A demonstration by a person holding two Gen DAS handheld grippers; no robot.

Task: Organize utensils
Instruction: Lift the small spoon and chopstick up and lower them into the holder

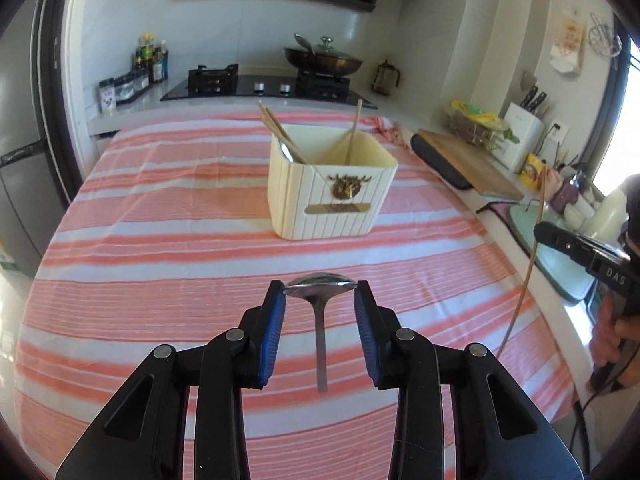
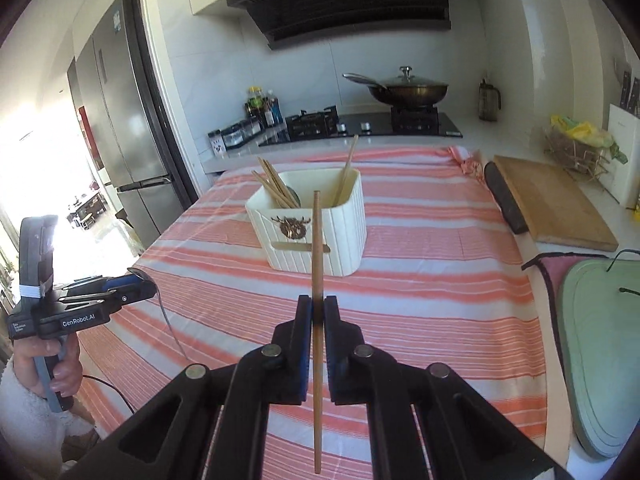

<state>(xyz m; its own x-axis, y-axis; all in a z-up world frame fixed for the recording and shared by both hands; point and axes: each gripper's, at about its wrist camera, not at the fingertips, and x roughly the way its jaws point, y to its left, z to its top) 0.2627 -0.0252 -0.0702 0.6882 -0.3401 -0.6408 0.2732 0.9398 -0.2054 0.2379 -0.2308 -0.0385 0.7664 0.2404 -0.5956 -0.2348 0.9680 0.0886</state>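
My left tool [image 1: 320,290] pinches a spoon [image 1: 320,285] across the bowl, pads on its two side edges, so the handle hangs straight down toward the bottom of the frame and the long axis runs near vertical; I judge that grip keeps it from swinging and lets the handle go first into the holder [image 1: 332,184], which stands above centre on the striped cloth [image 1: 160,248] over the counter. My right tool [image 2: 318,310] is pressed together on a chopstick [image 2: 317,320] a little above its middle, held upright, one end pointing up over the holder's front wall in the picture, the other down past the tool to the bottom edge. Upright like that, it should drop cleanly in. The holder is split in two: its left compartment has chopsticks and a spoon, its right one chopstick. Both tools hang well short of it.
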